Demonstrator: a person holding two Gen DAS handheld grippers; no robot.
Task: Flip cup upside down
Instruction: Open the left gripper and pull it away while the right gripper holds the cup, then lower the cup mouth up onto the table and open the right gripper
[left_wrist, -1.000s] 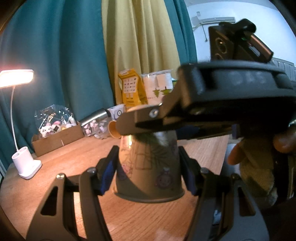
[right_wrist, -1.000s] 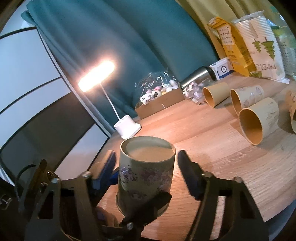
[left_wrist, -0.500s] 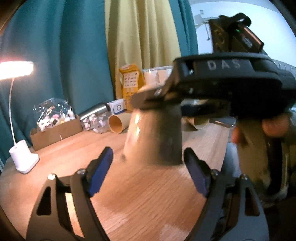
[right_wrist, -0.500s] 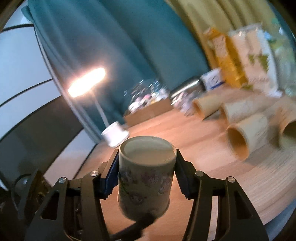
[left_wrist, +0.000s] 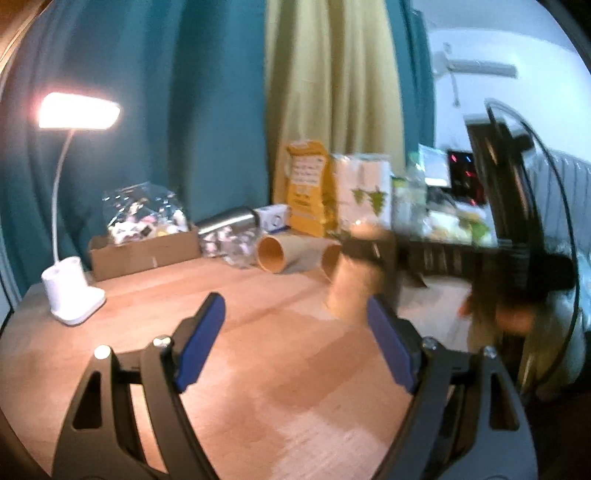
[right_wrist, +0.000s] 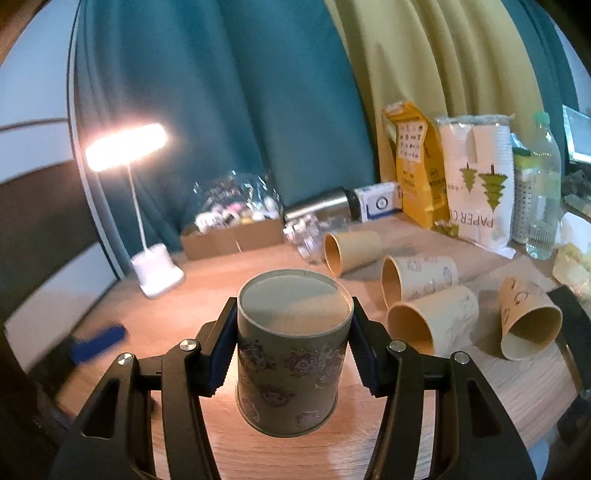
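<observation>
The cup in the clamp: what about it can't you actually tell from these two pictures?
- Cup rim, right wrist view: turned away beneath the cup; contact with the table can't be judged.
- Cup, left wrist view: motion blur erases its print.
- Right gripper pads: the cup's wall hides their contact faces.
- Left gripper, right wrist view: only a blurred blue pad shows.

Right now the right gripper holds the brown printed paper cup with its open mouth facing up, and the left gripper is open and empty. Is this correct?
Not quite. In the right wrist view the brown printed paper cup in the right gripper shows its closed base on top, so the mouth faces down. The left gripper is indeed open and empty.
</observation>
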